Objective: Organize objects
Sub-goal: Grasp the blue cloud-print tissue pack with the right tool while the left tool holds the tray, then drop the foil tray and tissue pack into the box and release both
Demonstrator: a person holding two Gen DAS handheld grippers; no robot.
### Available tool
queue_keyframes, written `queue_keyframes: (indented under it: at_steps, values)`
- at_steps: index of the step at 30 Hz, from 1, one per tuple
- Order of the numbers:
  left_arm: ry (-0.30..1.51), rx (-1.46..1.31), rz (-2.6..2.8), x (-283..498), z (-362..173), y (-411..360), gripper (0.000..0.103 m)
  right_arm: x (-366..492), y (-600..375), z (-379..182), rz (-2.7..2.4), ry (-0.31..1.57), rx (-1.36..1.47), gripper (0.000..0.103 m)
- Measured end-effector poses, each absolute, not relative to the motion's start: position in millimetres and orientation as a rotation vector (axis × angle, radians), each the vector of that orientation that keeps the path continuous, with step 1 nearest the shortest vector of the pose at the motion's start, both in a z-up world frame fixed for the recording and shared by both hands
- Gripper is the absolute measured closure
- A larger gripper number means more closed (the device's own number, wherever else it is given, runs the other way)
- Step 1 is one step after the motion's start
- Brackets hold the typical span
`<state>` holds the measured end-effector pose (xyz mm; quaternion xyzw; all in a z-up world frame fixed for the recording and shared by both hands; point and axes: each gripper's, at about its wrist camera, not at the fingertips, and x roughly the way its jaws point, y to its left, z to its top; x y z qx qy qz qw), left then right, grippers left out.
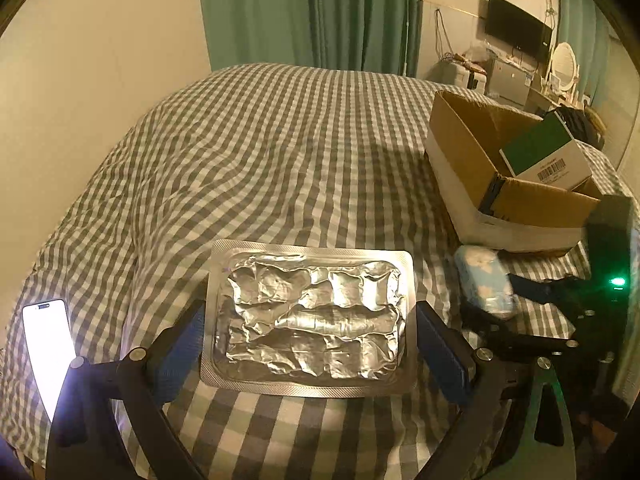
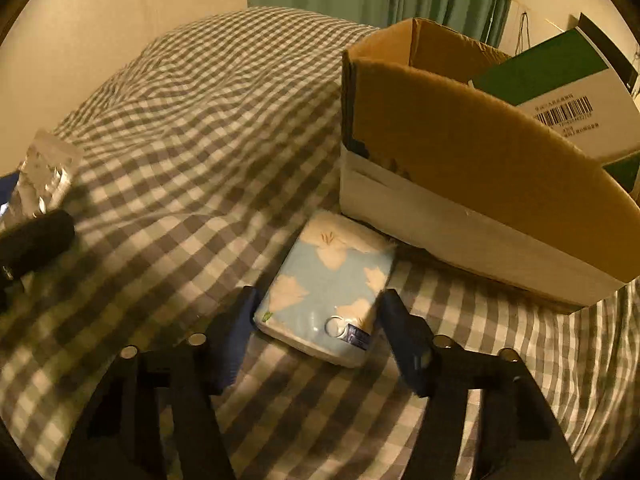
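Observation:
A silver foil blister sheet (image 1: 310, 318) lies on the checked bedspread between the fingers of my left gripper (image 1: 310, 344), which is open; the pads stand close beside its two short edges. A light blue tissue pack with white flowers (image 2: 330, 290) lies in front of the cardboard box (image 2: 460, 184). My right gripper (image 2: 318, 332) is open, its fingers on either side of the pack's near end. The pack also shows in the left wrist view (image 1: 486, 282), with the right gripper's body (image 1: 560, 320) beside it. The foil sheet shows at the left edge of the right wrist view (image 2: 42, 178).
The cardboard box (image 1: 472, 160) holds a green and white carton (image 1: 546, 152). A lit phone (image 1: 50, 348) lies at the bed's left edge. A wall and green curtains (image 1: 312, 12) stand behind the bed; a TV and furniture are at far right.

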<state>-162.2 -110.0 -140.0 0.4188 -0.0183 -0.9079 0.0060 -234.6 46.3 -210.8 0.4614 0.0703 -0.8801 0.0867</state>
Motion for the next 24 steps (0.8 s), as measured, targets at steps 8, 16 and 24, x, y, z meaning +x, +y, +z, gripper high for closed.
queue_keyframes:
  at_steps: [8,16,24]
  values:
    - [-0.045,1.309,-2.871,-150,-132,-90,0.003,-193,61,-172,-2.655,0.222,1.234,0.045]
    - [-0.045,1.257,-2.993,-149,-89,-36,0.003,-157,113,-119,-2.751,0.134,1.08,0.045]
    - [-0.194,1.123,-3.131,-186,-33,30,0.003,-156,178,-46,-2.909,0.147,0.871,0.045]
